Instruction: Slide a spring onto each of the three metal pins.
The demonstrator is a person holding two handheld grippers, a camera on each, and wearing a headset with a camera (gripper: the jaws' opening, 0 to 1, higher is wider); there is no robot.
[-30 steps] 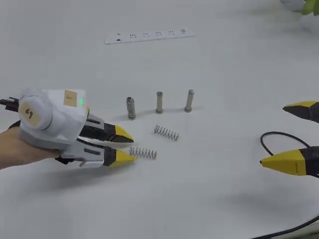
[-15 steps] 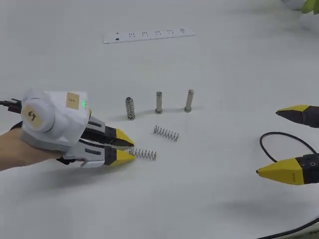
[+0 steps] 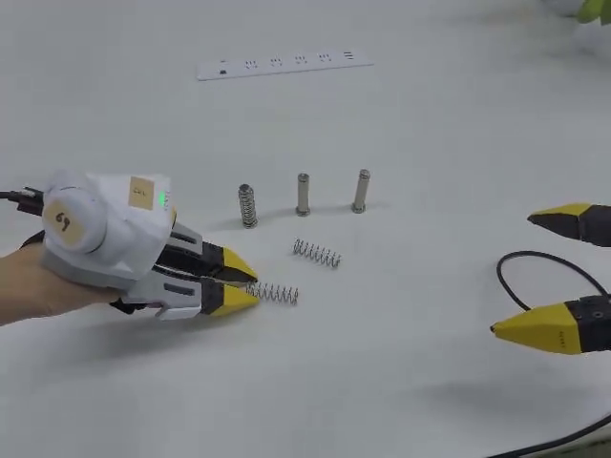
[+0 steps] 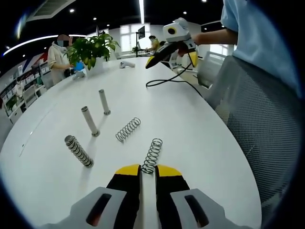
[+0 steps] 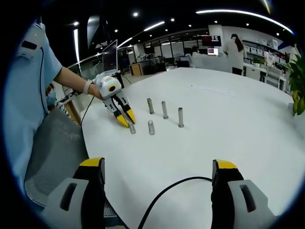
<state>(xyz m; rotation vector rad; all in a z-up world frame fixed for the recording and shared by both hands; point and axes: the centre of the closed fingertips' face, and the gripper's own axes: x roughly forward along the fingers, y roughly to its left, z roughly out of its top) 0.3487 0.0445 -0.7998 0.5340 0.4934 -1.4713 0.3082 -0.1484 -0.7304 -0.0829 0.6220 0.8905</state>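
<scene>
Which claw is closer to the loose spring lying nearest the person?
Left. The left claw is shut on the end of the near spring, with its tips pinching it. The right claw hangs open well off to the spring's right, not touching it.

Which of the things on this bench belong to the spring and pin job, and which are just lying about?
Job: left pin with fitted spring; middle pin; right pin; loose spring; near spring, pinched by the left tool; right tool, open.

Lying about: power strip; black cable; potted plant.
</scene>
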